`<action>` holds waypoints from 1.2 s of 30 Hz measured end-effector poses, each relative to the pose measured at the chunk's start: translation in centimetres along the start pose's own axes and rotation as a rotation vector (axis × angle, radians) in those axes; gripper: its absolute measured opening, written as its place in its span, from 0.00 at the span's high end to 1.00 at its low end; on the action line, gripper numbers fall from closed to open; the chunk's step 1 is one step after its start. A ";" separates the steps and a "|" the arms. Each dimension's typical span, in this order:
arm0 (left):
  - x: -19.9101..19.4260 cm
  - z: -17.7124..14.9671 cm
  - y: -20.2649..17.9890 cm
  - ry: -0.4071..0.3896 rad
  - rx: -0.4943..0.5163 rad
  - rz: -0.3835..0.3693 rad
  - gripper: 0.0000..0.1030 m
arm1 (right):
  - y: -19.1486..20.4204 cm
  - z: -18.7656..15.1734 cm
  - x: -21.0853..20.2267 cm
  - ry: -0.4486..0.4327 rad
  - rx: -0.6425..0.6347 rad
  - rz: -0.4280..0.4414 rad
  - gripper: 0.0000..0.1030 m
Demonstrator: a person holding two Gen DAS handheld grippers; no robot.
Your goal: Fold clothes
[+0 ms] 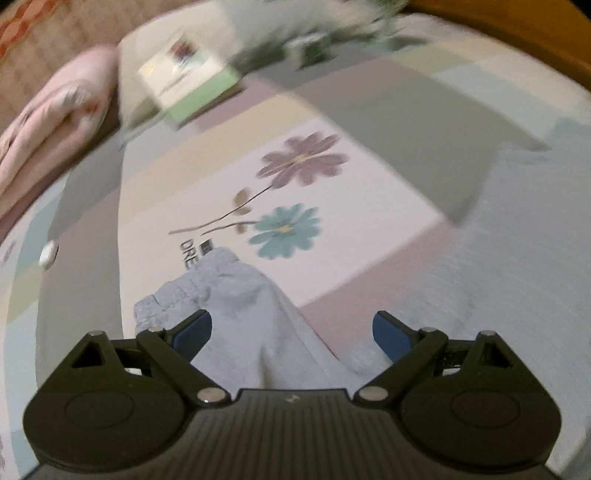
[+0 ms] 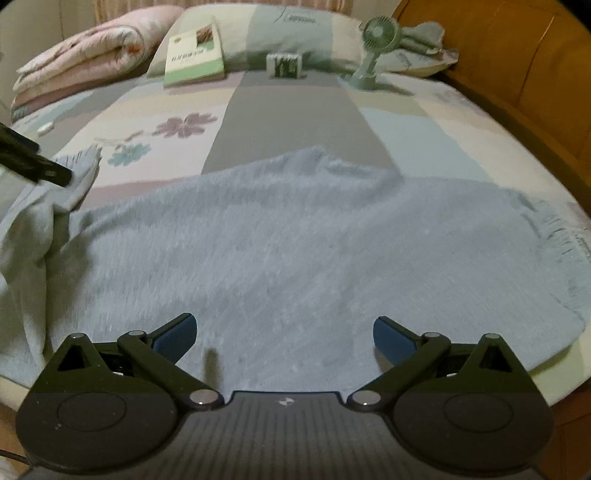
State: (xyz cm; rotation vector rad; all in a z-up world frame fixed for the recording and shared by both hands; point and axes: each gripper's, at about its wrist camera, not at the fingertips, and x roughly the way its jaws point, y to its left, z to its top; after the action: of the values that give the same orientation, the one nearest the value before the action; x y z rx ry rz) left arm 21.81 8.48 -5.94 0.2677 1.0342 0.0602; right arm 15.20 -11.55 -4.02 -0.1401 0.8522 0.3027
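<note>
Bedding in pastel patchwork, a bed (image 2: 295,110) with a wooden frame, served as your working surface. Nearest you, the right gripper (image 2: 284,338) hovered low over the pale blue fuzzy garment (image 2: 295,251), its fingers spread wide and clamped on nothing. That garment lay spread broad and mostly flat across the near half of the bed, one ribbed end out at the right. At the left, a sleeve (image 1: 221,291) was bunched and lifted off the sheet; your left gripper (image 1: 291,334) stood over it with fingers apart, the cloth passing between them but not pinched.

Progress, judged from the lie of the cloth: no finished folded bundle was visible, and the body remained open in a single layer, so most of the folding appeared outstanding. Whether the raised sleeve was on its way inward could not be told.

Farther off lay a small white object (image 2: 45,128), then a book (image 2: 195,55), a small green pack (image 2: 284,65), a handheld fan (image 2: 376,40) and a rolled pink quilt (image 2: 85,55) by the pillow (image 2: 280,33). No containers were in view.
</note>
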 end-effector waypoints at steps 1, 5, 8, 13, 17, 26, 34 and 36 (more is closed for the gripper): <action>0.4 0.6 0.3 0.008 -0.005 0.025 0.09 | -0.2 0.1 -0.3 -0.009 0.005 -0.001 0.00; 1.2 0.5 0.5 0.040 0.013 0.087 0.09 | -1.0 0.3 -0.8 -0.030 0.022 -0.001 0.00; 1.8 0.4 0.7 0.064 0.026 0.134 0.06 | -1.4 0.3 -1.0 -0.039 0.027 -0.003 0.00; 2.9 0.2 1.0 0.104 0.048 0.212 0.06 | -1.6 0.3 -1.1 -0.048 0.042 -0.003 0.00; 3.7 0.1 1.3 0.136 0.065 0.275 0.07 | -1.5 0.2 -1.4 -0.059 0.040 0.003 0.00; 0.7 -2.9 2.7 0.120 0.101 0.343 0.07 | -1.1 0.2 -2.5 -0.086 0.031 0.011 0.00; -2.9 -6.9 4.7 0.099 0.051 0.363 0.07 | -0.2 0.2 -3.1 -0.098 0.010 0.023 0.00; -3.8 -8.1 5.2 0.093 0.036 0.375 0.07 | 0.0 0.2 -3.1 -0.097 0.004 0.027 0.00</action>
State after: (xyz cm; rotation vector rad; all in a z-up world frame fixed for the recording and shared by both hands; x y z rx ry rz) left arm 13.32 14.39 -5.40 0.4929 1.0671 0.3959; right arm 13.39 -12.11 -1.56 -0.1090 0.7588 0.3302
